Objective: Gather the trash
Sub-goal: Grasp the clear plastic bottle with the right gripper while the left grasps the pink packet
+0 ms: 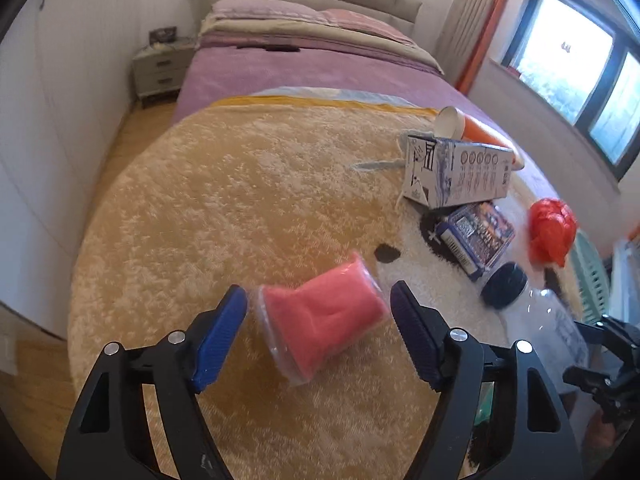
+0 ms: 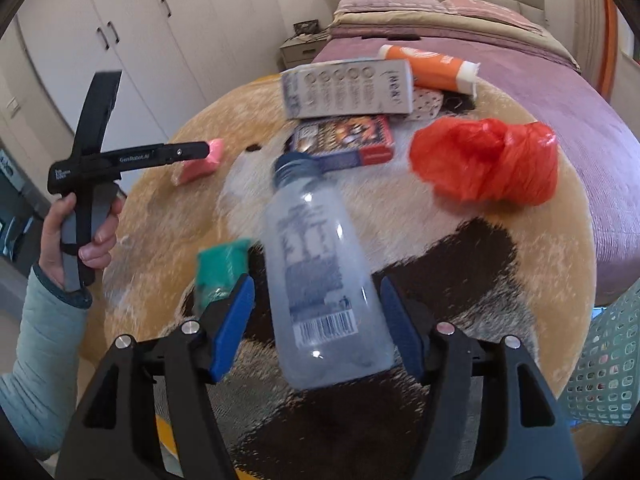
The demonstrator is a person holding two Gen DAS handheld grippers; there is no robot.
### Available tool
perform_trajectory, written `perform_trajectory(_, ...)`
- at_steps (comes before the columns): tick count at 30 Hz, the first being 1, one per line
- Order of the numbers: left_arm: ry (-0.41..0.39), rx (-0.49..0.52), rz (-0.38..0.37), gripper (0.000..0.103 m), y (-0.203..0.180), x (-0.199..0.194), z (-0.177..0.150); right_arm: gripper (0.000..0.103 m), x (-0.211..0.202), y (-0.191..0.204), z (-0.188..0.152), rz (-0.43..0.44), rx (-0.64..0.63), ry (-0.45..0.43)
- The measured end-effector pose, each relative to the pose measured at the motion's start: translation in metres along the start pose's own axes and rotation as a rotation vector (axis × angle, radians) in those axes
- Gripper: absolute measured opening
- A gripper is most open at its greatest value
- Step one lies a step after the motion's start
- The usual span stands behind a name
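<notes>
A pink packet in clear wrap lies on the fluffy round rug, between the spread fingers of my open left gripper; it also shows in the right wrist view. A clear plastic bottle with a blue cap lies between the fingers of my open right gripper, apart from both pads. Beyond lie a milk carton, a dark blue box, an orange tube, a crumpled red bag and a green packet.
The rug lies on a bed with a purple cover. A pale green perforated basket stands at the right. White wardrobes and a nightstand line the far wall. A window is on the right.
</notes>
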State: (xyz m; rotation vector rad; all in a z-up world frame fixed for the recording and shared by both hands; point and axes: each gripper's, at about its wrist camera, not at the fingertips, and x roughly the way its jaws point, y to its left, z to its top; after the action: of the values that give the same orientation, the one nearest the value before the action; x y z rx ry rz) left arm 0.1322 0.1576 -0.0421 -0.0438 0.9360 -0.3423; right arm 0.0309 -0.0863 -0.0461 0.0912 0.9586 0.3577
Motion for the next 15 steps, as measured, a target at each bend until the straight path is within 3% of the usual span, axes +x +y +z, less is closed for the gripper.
perform_trajectory(7, 0.043, 0.164, 0.094, 0.074, -0.03, 0.009, -0.021, 0.063, 0.018, 0.009, -0.004, -0.036, 0.031, 0.01)
perform_trajectory(13, -0.003, 0.162, 0.154, 0.076, -0.035, 0.007, -0.031, 0.063, 0.024, 0.005, -0.001, -0.062, 0.079, -0.013)
perform_trajectory(15, -0.034, 0.17, 0.176, 0.084, -0.036, 0.004, -0.03, 0.063, 0.026, 0.004, 0.0, -0.063, 0.085, -0.017)
